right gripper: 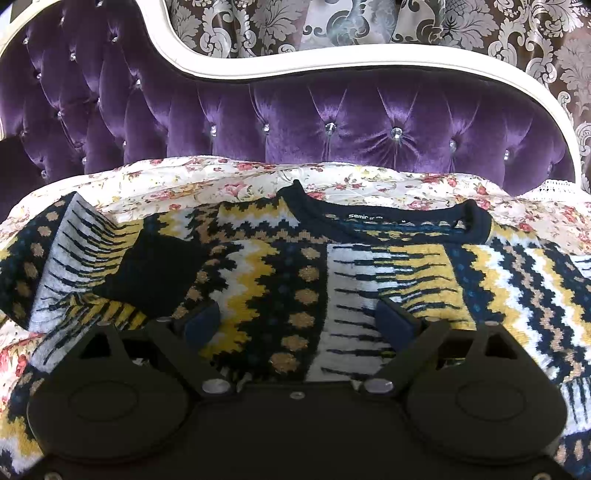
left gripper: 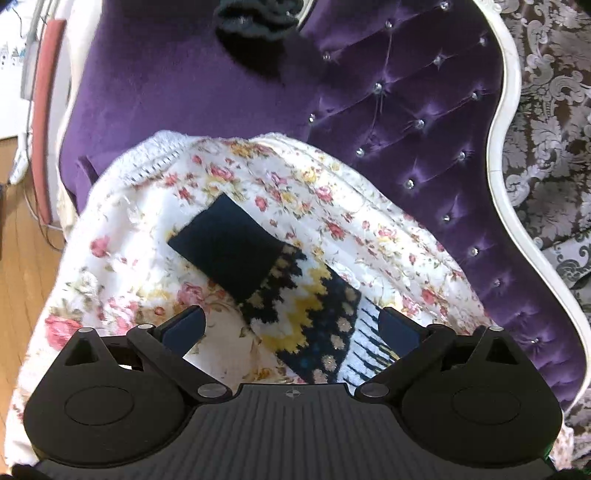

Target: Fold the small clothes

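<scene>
A patterned knit sweater (right gripper: 295,280) in navy, yellow, white and tan lies flat on a floral quilt (right gripper: 221,177), its navy collar (right gripper: 388,218) toward the sofa back. One sleeve is folded over the body, its navy cuff (right gripper: 155,273) at left. My right gripper (right gripper: 299,321) hovers over the sweater's middle, open, with nothing pinched between its blue pads. In the left wrist view a sleeve (left gripper: 295,295) with a navy cuff (left gripper: 225,247) stretches across the quilt (left gripper: 147,229). My left gripper (left gripper: 291,328) is open above that sleeve, pads apart from the knit.
A purple tufted velvet sofa back (right gripper: 332,122) with a white carved frame (right gripper: 258,62) rises behind the quilt. A dark garment (left gripper: 258,18) lies on the purple seat farther off. Wooden floor (left gripper: 22,258) shows at left, patterned curtains (left gripper: 554,110) at right.
</scene>
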The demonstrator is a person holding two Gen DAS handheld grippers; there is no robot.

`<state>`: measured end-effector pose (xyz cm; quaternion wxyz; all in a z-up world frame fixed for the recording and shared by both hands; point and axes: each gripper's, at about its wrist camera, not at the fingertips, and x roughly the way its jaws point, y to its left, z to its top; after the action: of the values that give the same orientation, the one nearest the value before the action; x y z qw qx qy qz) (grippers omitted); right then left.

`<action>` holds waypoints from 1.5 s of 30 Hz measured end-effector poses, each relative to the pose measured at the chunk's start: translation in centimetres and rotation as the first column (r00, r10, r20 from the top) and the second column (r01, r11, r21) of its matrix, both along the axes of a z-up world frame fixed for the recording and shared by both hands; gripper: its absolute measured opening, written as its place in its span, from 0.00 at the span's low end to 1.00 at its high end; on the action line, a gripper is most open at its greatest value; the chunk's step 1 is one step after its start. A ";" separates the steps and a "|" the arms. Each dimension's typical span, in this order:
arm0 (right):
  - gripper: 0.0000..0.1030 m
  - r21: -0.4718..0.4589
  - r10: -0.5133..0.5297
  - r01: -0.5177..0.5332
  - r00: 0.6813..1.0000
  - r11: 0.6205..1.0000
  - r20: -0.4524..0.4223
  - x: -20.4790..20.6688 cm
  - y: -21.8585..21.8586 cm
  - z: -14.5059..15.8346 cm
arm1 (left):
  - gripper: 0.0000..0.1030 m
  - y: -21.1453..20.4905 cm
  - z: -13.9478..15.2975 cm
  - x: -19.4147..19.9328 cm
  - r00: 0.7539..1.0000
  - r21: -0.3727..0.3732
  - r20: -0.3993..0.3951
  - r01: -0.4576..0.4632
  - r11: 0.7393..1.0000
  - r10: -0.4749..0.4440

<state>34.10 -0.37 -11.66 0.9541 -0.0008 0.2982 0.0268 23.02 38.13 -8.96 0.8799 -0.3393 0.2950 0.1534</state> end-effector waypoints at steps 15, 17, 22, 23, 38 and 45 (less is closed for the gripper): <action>0.90 0.001 0.000 0.000 1.000 1.000 0.003 -0.1 0.0 0.1 | 0.97 0.0 -0.8 2.3 0.997 0.022 0.034 0.064 0.998 -0.065; 0.90 0.001 0.001 -0.001 1.000 1.000 0.003 -0.1 0.0 0.1 | 0.97 0.0 -0.9 2.3 0.997 0.020 0.036 0.063 0.998 -0.064; 0.90 0.002 0.001 -0.001 1.000 1.000 0.003 -0.1 0.0 0.1 | 0.53 -0.3 -0.4 2.8 0.994 0.054 0.014 0.108 0.993 -0.109; 0.90 0.001 0.001 -0.001 1.000 1.000 0.003 -0.1 0.0 0.1 | 0.38 -0.3 -0.4 3.0 0.994 0.055 0.001 0.108 0.993 -0.108; 0.95 0.027 0.021 -0.021 0.999 0.999 -0.027 0.3 -0.1 0.5 | 0.07 -1.5 9.1 1.7 0.987 0.172 0.146 0.046 0.984 -0.072; 0.96 0.113 0.039 -0.026 0.993 0.993 -0.112 -0.8 -2.2 3.4 | 0.07 -4.5 15.2 2.0 0.964 0.235 0.218 0.099 0.967 -0.152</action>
<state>33.33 -2.56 -8.23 0.9335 0.0489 0.3504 0.0591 25.04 33.62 6.26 0.9489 -0.2350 0.1911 0.0881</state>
